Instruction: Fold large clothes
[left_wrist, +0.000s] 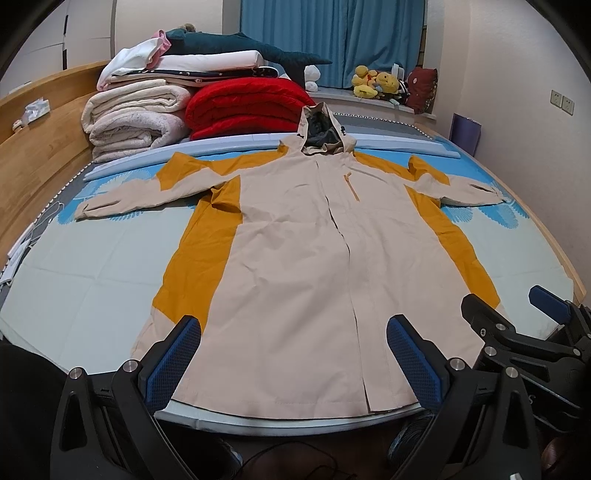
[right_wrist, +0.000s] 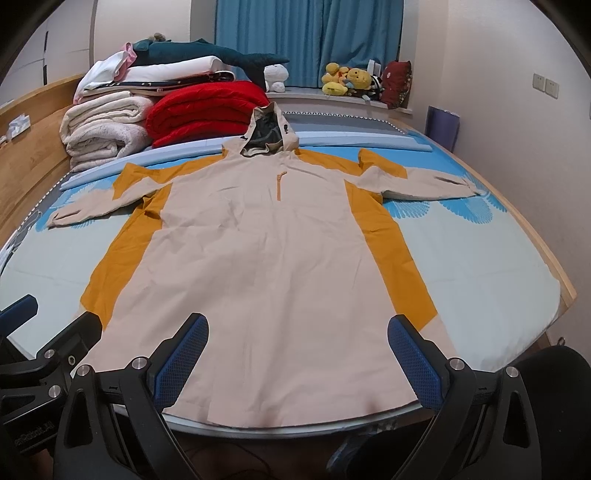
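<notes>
A long hooded jacket of thin beige shell fabric with mustard-yellow side and shoulder panels (left_wrist: 295, 236) lay face up and spread flat on the bed with the pale blue printed sheet (left_wrist: 92, 280). Its hem ran along the near edge of the bed, its hood pointed toward the far edge, and its sleeves reached out toward the left and right edges.

The left gripper (left_wrist: 293, 354) hovered above the hem with its blue-padded fingers (left_wrist: 173, 358) spread wide and nothing between them. The right gripper (right_wrist: 299, 354) hung just beside it, equally wide open and empty, nearer the hem's right corner.

The jacket looked light and limp, a crisp woven shell that creases readily and probably slides a little on the sheet. It would not hold a shape when lifted, so a one-point grab would likely let it sag and bunch. The sensible holds appeared to be the doubled edges: a sleeve cuff (left_wrist: 88, 210), the hem corners, or the side seam. The stack of folded cream and red blankets (left_wrist: 147, 110) sat at the far left corner, well apart from the jacket.
</notes>
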